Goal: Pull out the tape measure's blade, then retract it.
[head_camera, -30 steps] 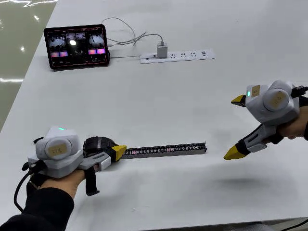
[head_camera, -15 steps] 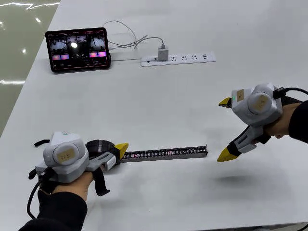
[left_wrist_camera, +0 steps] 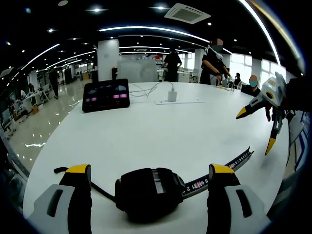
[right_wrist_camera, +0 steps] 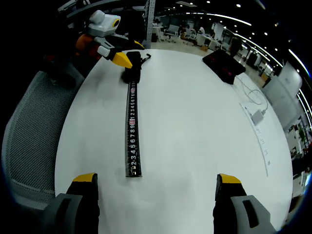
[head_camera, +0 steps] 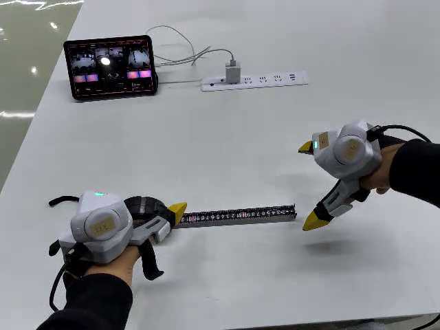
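Head view: the right gripper (head_camera: 309, 184), jaws wide and empty, has closed in on the end of the blade (head_camera: 237, 215) lying drawn out on the table (head_camera: 227, 137), while the left gripper (left_wrist_camera: 149, 170), also wide, straddles the tape measure case (head_camera: 143, 206), so retracting looks next.

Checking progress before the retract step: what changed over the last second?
The right gripper, open, moved left toward the blade's free end, not touching it. Nothing was gripped or released. The blade stays extended, and the left gripper stays around the case.
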Tool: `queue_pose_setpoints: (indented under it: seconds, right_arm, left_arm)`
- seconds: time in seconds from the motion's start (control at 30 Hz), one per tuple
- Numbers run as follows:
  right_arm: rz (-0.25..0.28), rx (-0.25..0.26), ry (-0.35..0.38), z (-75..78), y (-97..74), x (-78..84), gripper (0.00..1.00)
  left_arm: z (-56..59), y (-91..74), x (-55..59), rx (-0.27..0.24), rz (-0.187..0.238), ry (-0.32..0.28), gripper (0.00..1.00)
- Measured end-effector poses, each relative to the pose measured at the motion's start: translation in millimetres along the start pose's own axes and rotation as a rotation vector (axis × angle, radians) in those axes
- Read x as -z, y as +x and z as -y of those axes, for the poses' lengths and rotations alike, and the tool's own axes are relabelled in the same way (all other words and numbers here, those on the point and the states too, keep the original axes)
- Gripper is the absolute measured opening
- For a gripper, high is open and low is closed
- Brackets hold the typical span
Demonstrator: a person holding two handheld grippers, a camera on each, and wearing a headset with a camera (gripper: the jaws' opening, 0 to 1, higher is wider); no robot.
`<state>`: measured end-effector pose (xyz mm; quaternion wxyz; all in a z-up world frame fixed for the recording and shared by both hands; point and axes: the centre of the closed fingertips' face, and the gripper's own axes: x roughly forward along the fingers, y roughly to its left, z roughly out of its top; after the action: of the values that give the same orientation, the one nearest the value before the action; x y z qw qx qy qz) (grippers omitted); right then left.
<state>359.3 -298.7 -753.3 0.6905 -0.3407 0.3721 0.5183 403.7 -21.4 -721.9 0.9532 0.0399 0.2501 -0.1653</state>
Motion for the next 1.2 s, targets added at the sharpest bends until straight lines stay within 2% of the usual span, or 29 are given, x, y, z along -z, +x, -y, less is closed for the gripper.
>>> queue_pose_setpoints:
  seconds: [0.1,0.17,0.3,0.37,0.4,0.43,0.53,0.6,0.97,1.2]
  right_arm:
    - [-0.001,-0.003,0.002,0.1,2.9,0.2,0.98]
    - [-0.004,-0.006,-0.003,-0.9,4.1,0.5,0.91]
    - [-0.002,-0.017,-0.007,-3.3,7.6,-0.5,0.87]
    - [-0.004,-0.030,-0.013,-5.6,8.0,-0.1,0.74]
    - [-0.007,-0.031,-0.012,-5.9,8.5,1.0,0.68]
    - [-0.004,-0.039,-0.011,-7.1,9.4,1.4,0.64]
    - [-0.008,-0.062,0.008,-12.3,12.6,3.2,0.61]
    - [-0.014,-0.067,0.005,-13.9,13.3,4.4,0.55]
    - [-0.034,-0.103,-0.012,-21.0,21.6,4.8,0.38]
    - [-0.046,-0.121,-0.029,-27.3,25.1,5.2,0.31]
  left_arm:
    - [0.4,0.6,2.1,0.003,-0.001,0.003,0.97]
    - [0.5,0.6,2.8,0.003,-0.002,0.002,0.98]
    - [1.0,0.9,3.3,0.007,0.001,0.000,0.98]
    - [1.2,1.3,4.8,0.007,-0.007,-0.012,0.94]
    - [1.8,1.2,6.7,0.010,-0.019,-0.014,0.89]
    - [1.2,1.1,7.8,0.005,-0.025,-0.010,0.88]
    - [2.3,1.9,5.6,0.009,-0.010,-0.015,0.92]
    - [2.3,1.6,5.2,0.007,-0.011,-0.011,0.92]
    - [2.1,4.4,4.3,0.010,-0.007,-0.009,0.91]
    - [1.4,4.8,3.8,0.007,-0.003,-0.017,0.91]
